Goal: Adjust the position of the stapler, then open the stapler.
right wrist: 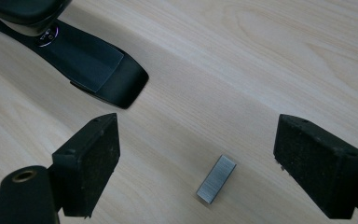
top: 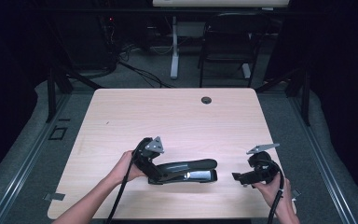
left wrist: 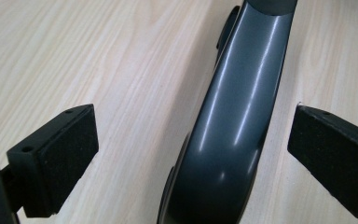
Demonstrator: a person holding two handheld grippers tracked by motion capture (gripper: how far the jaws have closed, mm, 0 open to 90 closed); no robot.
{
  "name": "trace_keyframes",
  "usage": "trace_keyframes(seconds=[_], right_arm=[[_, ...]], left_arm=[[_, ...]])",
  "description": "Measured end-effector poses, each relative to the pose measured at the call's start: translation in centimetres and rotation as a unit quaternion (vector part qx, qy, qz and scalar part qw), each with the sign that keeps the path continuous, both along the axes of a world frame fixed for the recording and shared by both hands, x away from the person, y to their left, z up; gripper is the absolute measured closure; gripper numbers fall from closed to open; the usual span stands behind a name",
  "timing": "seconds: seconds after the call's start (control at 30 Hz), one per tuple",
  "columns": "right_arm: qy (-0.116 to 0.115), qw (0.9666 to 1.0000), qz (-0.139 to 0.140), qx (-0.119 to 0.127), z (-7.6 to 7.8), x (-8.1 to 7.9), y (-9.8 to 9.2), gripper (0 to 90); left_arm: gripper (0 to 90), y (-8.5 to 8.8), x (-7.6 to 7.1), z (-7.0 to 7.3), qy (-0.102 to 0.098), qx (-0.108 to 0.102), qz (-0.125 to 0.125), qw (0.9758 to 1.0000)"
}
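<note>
A black stapler (top: 186,170) lies near the front of the light wooden table (top: 168,121), its head pointing right. My left gripper (top: 154,178) is at the stapler's left end. In the left gripper view the glossy stapler arm (left wrist: 233,121) runs between the wide-apart pads (left wrist: 60,158), which do not touch it; the left gripper (left wrist: 191,154) is open. My right gripper (top: 237,177) hovers to the right of the stapler, pointing left, open. In the right gripper view a small strip of metal staples (right wrist: 216,179) lies on the wood between the jaws of the right gripper (right wrist: 198,163), and the stapler's front end (right wrist: 93,65) is at upper left.
A round cable hole (top: 206,100) sits near the table's far edge. Behind the table stand a black chair (top: 228,42) and a white desk leg (top: 174,46) with cables on the floor. The table's front edge is close under both hands.
</note>
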State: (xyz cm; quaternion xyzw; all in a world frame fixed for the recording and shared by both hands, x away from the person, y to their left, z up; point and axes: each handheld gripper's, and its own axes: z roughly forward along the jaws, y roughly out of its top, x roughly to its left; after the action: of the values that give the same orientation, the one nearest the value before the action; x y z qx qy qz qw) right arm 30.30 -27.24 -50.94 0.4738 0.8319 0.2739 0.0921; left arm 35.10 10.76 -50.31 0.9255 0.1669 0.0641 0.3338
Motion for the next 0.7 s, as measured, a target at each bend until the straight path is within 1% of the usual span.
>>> trace_keyframes(seconds=[0.1,0.13,0.17,0.2,0.27,0.3,0.33,0.4,0.43,0.53,0.6,0.63,0.7], right_arm=[[-0.004,1.0,-0.003,0.001,0.0,-0.2,0.5,14.1],[-0.005,1.0,-0.004,0.002,-0.1,-0.2,0.7,14.1],[-0.004,1.0,-0.001,-0.003,0.0,-0.4,0.9,14.2],[-0.006,1.0,-0.001,0.003,0.0,-0.4,1.1,14.4],[-0.01,1.0,-0.002,0.0,0.2,-0.5,1.5,15.0],[-0.009,1.0,-0.002,0.002,0.2,-0.6,1.7,15.5],[-0.01,0.9999,-0.003,0.003,0.2,-0.6,1.9,15.4],[-0.012,0.9999,0.002,-0.003,0.2,-0.7,2.3,15.8],[-0.012,0.9999,0.002,-0.002,0.2,-0.7,2.5,15.8],[-0.012,0.9999,0.006,-0.002,0.2,-0.8,2.9,15.7],[-0.017,0.9998,0.005,-0.002,0.3,-0.9,3.2,16.2],[-0.019,0.9998,0.005,0.003,0.3,-0.9,3.3,16.8],[-0.023,0.9997,0.004,0.007,0.3,-1.0,3.4,18.7]], left_arm=[[0.8,0.3,-0.7,0.2,-0.012,-0.008,0.025,0.9996],[0.6,0.4,-1.1,0.4,-0.018,-0.015,0.035,0.9991],[0.7,0.4,-1.3,0.5,-0.02,-0.015,0.04,0.9989],[0.6,0.3,-1.5,0.6,-0.019,-0.015,0.042,0.9988],[0.8,0.1,-2.0,0.8,-0.021,-0.023,0.057,0.9979],[0.8,0.0,-2.2,0.9,-0.02,-0.023,0.057,0.9979],[0.9,-0.2,-2.4,0.9,-0.023,-0.022,0.061,0.9976],[0.9,-0.5,-2.8,1.0,-0.018,-0.025,0.064,0.9975],[0.9,-0.7,-3.0,1.0,-0.017,-0.027,0.069,0.9971],[1.0,-1.4,-3.5,1.1,-0.017,-0.024,0.078,0.9965],[1.6,-1.9,-4.0,1.3,-0.018,-0.031,0.088,0.9955],[2.0,-2.3,-4.2,1.4,-0.02,-0.035,0.09,0.9951],[2.9,-3.0,-4.8,1.5,-0.024,-0.035,0.092,0.9949]])
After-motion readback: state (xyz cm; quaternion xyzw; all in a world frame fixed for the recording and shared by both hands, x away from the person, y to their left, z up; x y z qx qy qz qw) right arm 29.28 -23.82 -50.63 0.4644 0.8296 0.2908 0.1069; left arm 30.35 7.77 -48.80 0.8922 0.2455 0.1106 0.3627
